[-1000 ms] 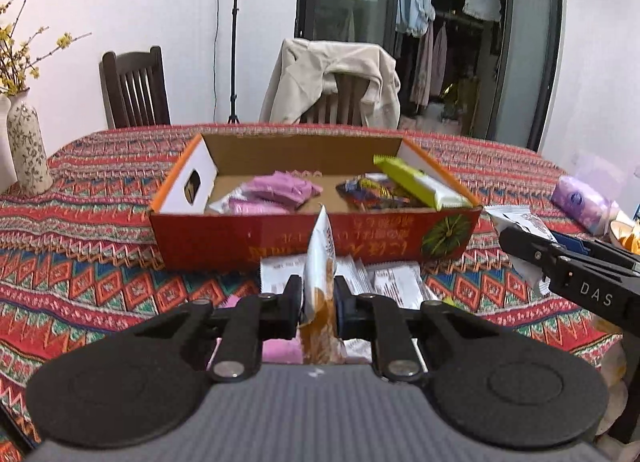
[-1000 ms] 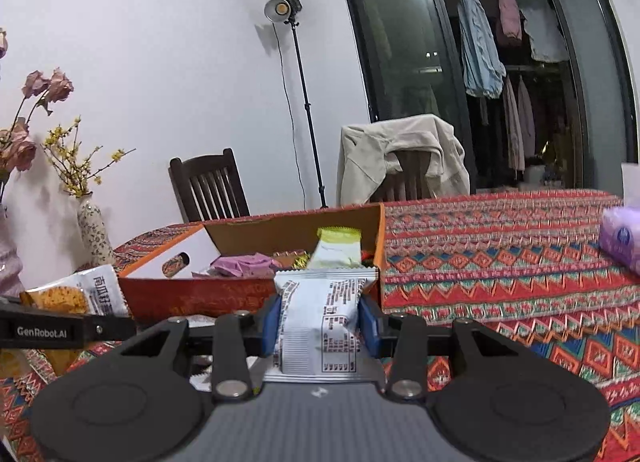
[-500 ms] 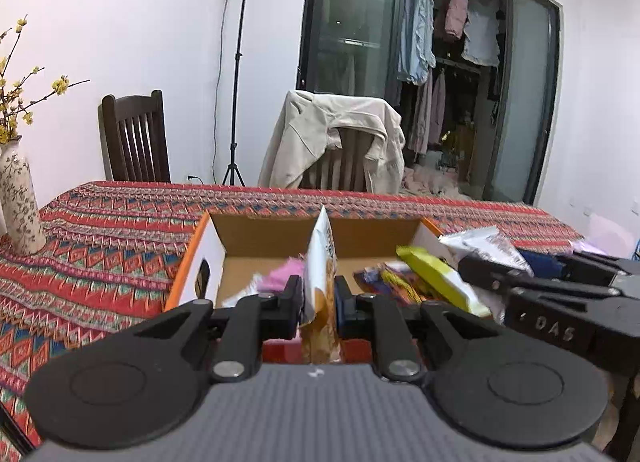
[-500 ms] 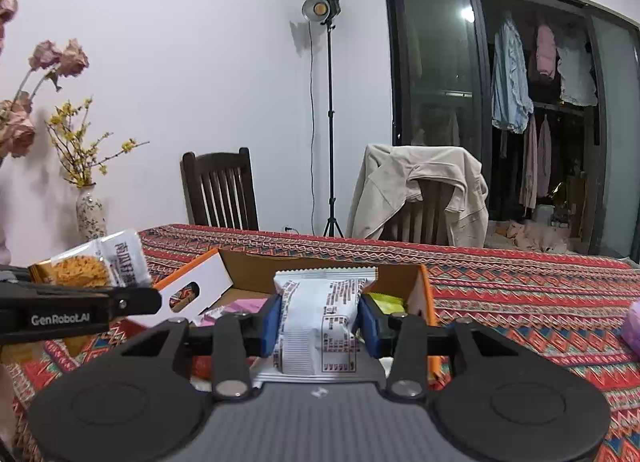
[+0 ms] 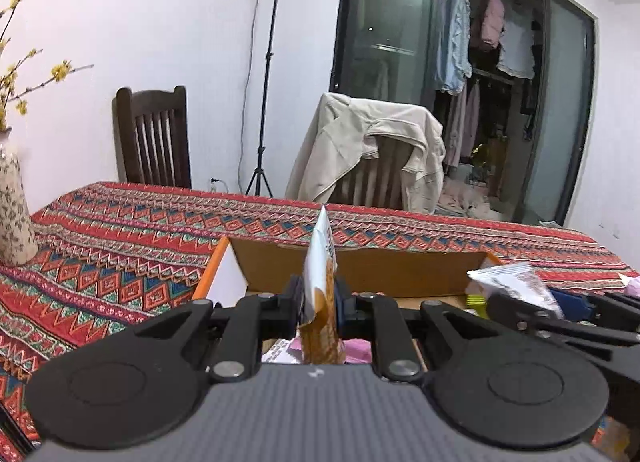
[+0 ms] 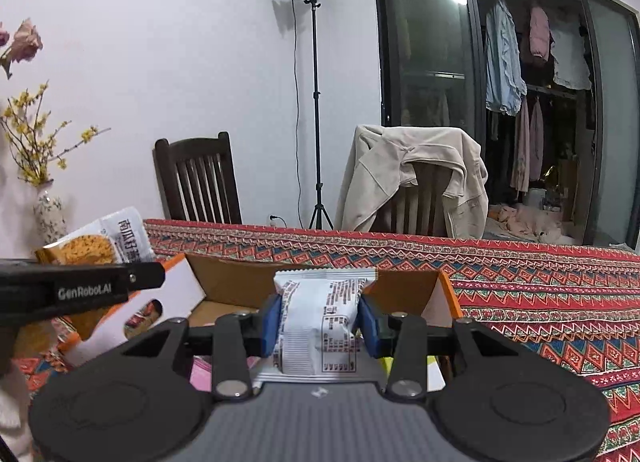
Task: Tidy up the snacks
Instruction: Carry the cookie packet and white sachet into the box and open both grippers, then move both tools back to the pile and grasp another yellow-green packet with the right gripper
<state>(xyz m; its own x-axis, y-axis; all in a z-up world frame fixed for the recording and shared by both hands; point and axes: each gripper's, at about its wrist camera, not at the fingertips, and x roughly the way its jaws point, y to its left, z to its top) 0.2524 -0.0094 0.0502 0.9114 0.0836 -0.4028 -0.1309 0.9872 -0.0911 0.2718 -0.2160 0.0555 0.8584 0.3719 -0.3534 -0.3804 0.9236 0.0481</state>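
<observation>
both my grippers sit just above the near edge of the cardboard box [image 5: 360, 268], and what matters is that its open tray lies straight ahead and below my fingers. my left gripper [image 5: 319, 304] is clamped on the orange-and-white snack packet [image 5: 320, 262], held edge-on and standing upright, long axis vertical, its top corner rising past the box's far wall. my right gripper [image 6: 319, 324] is pinched on the white snack pouch [image 6: 320, 318], printed back toward me, also upright. neither hand looks clearly nearer; they sit side by side, the right gripper just to the right of the left. pink wrappers [image 5: 358, 354] lie on the box floor under my left fingers, and a yellow-green packet [image 5: 476, 300] sits toward the right end. i judge the main risk is the two grippers crowding each other, or a packet landing on those already inside. beyond lie the patterned tablecloth [image 5: 120, 254], a vase [image 5: 14, 214] and two chairs.
</observation>
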